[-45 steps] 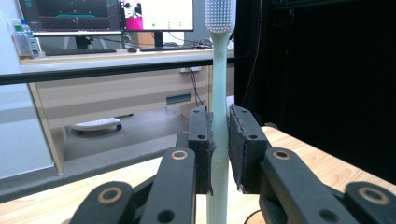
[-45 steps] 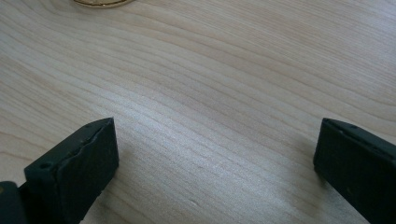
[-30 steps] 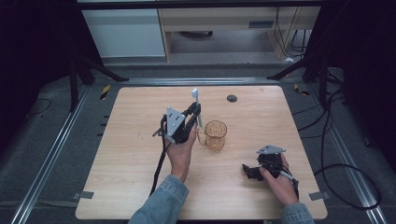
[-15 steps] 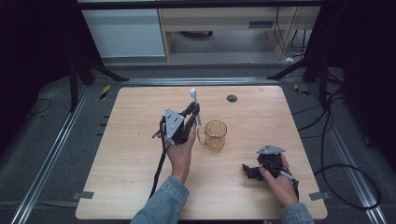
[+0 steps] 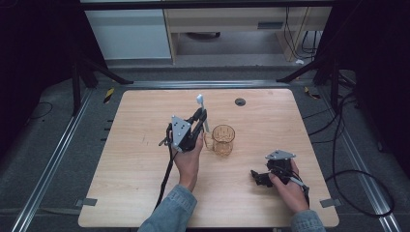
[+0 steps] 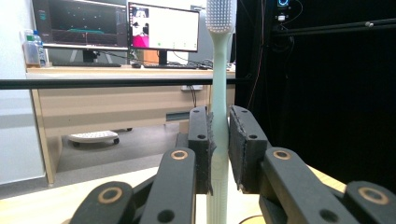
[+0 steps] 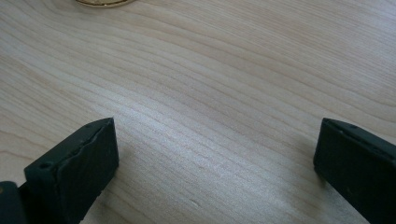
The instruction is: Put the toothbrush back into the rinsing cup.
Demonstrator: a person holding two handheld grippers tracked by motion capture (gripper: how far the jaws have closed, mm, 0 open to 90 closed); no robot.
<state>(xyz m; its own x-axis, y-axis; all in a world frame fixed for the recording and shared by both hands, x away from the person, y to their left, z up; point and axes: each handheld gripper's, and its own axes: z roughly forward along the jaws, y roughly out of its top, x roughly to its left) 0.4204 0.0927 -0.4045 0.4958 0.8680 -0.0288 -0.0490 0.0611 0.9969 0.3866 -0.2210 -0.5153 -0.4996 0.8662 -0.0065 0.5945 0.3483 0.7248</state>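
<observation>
A pale green toothbrush [image 6: 218, 116] stands upright with its bristled head on top, and my left gripper [image 6: 219, 149] is shut on its handle. From above, that gripper [image 5: 199, 121] is raised over the table's middle, the toothbrush [image 5: 201, 108] slanting up from it. An amber glass cup [image 5: 223, 139] stands just to its right on the wooden table [image 5: 125, 159]. My right gripper [image 5: 256, 178] rests low near the front right with its jaws open. Bare wood lies between the wide-apart pads [image 7: 79, 163], and the cup's base [image 7: 100, 3] sits at that view's top edge.
A small black round cap [image 5: 240, 101] lies near the table's far edge. Cables trail over the floor at the right [image 5: 358, 159]. A desk with monitors [image 6: 116, 28] stands beyond the table.
The left gripper with the toothbrush has shifted slightly. The right gripper has stayed put.
</observation>
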